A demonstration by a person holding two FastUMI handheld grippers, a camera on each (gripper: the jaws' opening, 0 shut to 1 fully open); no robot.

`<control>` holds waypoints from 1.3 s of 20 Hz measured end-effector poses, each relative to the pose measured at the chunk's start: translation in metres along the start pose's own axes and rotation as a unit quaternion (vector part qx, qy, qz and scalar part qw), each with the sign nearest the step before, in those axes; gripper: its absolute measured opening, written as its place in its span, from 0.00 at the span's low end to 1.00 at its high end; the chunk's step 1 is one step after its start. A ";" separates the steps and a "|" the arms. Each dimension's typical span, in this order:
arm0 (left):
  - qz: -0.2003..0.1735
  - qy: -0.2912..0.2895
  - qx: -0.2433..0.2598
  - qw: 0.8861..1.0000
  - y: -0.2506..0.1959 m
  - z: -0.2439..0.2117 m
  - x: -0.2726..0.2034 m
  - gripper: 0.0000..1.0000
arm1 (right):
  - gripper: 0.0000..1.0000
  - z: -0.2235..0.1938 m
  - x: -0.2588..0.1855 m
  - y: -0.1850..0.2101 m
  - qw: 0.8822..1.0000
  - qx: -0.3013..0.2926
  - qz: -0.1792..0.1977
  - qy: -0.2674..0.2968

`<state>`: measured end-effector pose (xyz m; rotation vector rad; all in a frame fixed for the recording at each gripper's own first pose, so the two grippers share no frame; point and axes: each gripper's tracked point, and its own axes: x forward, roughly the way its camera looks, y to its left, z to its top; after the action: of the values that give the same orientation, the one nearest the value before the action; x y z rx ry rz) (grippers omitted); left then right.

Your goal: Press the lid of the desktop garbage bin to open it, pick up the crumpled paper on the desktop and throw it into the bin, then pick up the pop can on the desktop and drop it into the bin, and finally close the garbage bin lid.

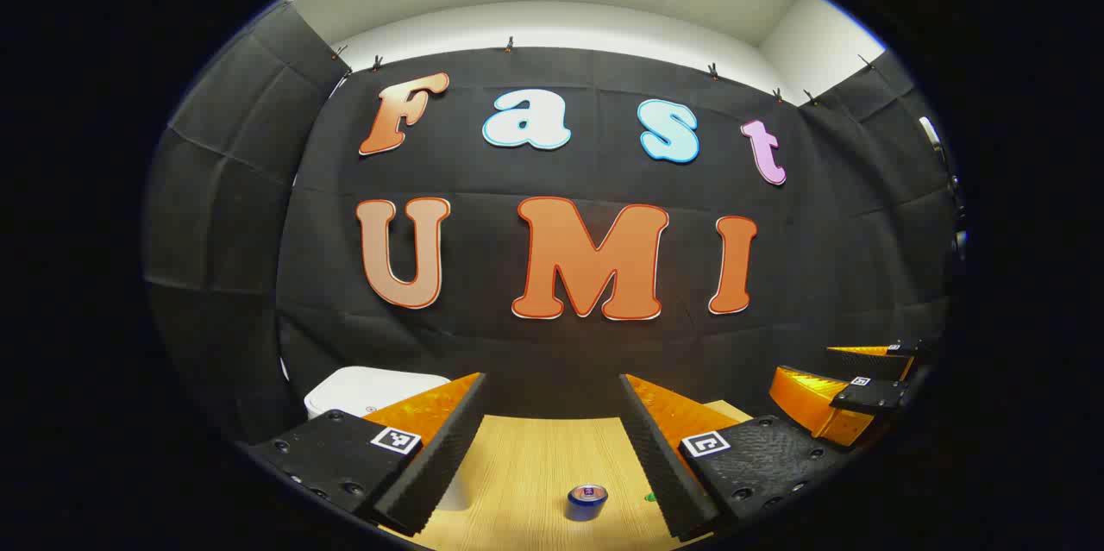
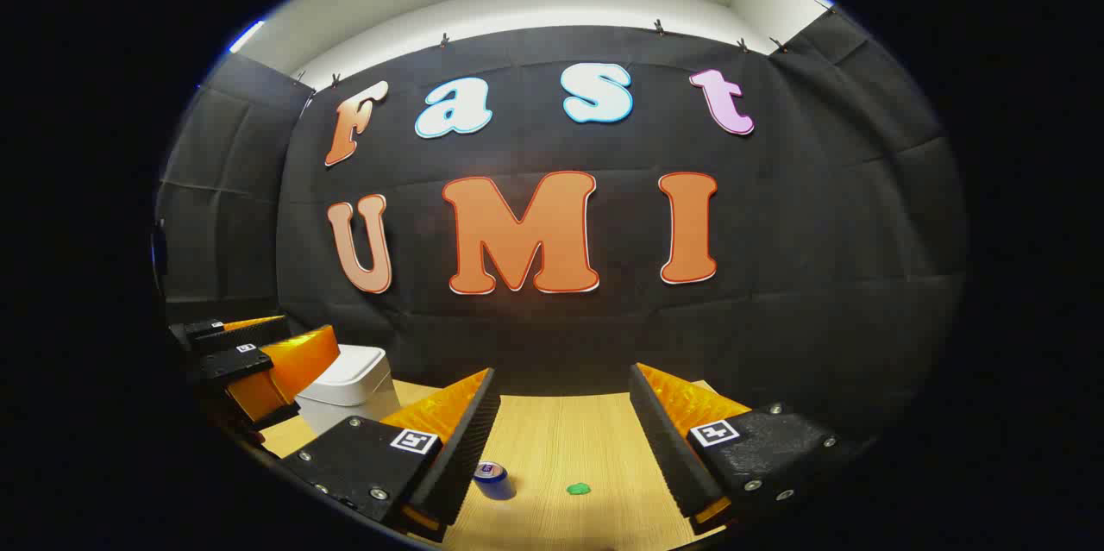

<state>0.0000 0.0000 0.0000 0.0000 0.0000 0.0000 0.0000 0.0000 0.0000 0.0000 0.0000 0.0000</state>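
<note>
Two grippers hover over the wooden desktop (image 1: 535, 456), and we see both held wide apart, gripping nothing: the left gripper (image 1: 552, 447) and right gripper (image 2: 562, 439). At 6 o'clock stands the pop can (image 1: 587, 501); the closed white bin (image 2: 352, 385) sits at 8 o'clock.

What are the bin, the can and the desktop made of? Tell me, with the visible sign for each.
Bin: probably plastic, smooth matte white with rounded moulded edges.
Can: likely metal, with a shiny top and glossy blue side.
Desktop: pale wood or wood-look laminate, with fine straight grain lines; which one is unclear.
</note>
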 end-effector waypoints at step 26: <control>0.012 -0.006 0.009 1.000 0.005 0.005 -0.005 0.92 | 0.90 -0.002 0.002 0.009 1.000 -0.005 0.022 -0.009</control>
<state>-0.0051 0.0053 0.0052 0.0188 -0.0122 0.0238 0.0019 0.0092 -0.0021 -0.0090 -0.0187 0.0448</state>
